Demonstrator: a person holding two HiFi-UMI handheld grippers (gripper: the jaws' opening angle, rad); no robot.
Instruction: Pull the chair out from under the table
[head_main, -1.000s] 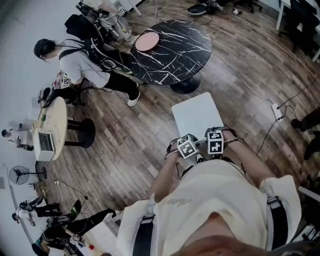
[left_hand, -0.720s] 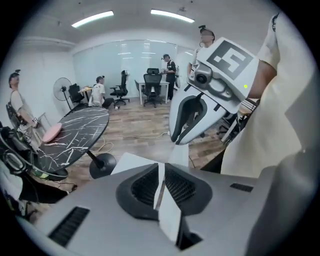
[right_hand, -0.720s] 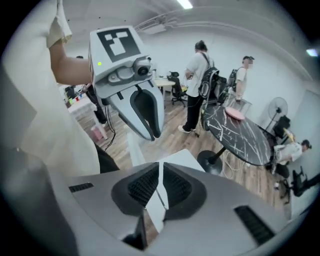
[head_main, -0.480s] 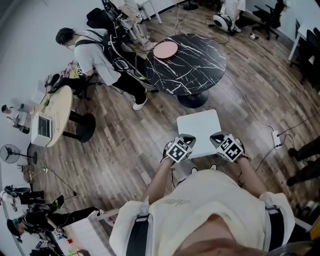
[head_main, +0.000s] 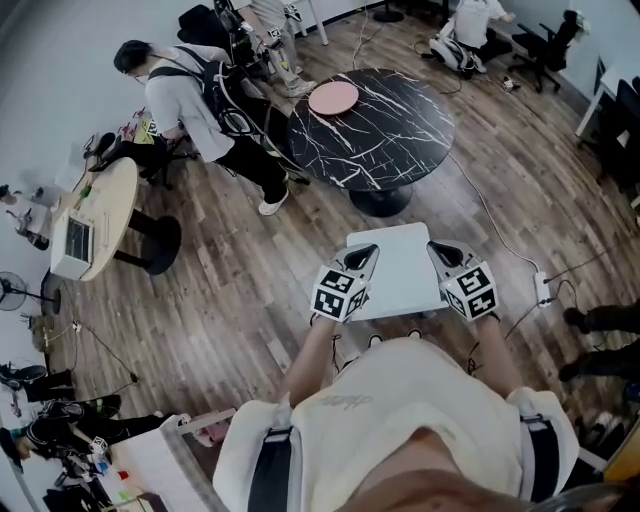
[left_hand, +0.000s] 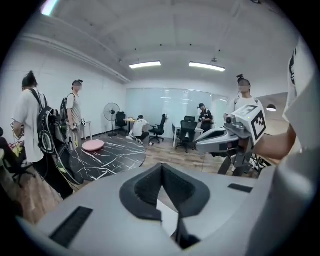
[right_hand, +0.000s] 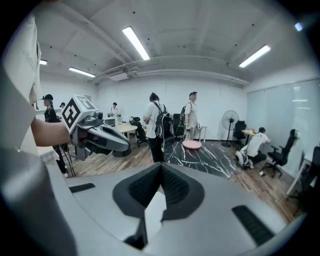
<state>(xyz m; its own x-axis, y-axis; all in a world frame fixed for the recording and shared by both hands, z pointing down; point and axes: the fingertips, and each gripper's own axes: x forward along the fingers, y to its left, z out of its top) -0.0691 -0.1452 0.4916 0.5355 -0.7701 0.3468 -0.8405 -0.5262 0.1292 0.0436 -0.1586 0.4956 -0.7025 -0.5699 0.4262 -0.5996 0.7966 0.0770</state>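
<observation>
The white chair (head_main: 400, 272) shows as a square seat on the wood floor, standing apart from the round black marble table (head_main: 375, 125), just in front of me. My left gripper (head_main: 364, 257) hovers over the seat's left edge, jaws shut with nothing between them. Over the right edge, my right gripper (head_main: 441, 254) is likewise shut and empty. In the left gripper view the shut left gripper (left_hand: 161, 168) points toward the table (left_hand: 107, 159), and the right gripper (left_hand: 202, 146) shows beside it. The right gripper view has the shut right gripper (right_hand: 161, 168), the left gripper (right_hand: 126, 146) and the table (right_hand: 207, 157).
A pink round dish (head_main: 333, 97) lies on the marble table. A person with a backpack (head_main: 190, 95) bends at its left. A small wooden table with a laptop (head_main: 90, 230) stands far left. A cable and power strip (head_main: 543, 290) lie right of the chair.
Both grippers have come up from the chair's near edge, where they pointed down close together, and now sit apart and nearly level over the seat. The chair looks nearer to me.
</observation>
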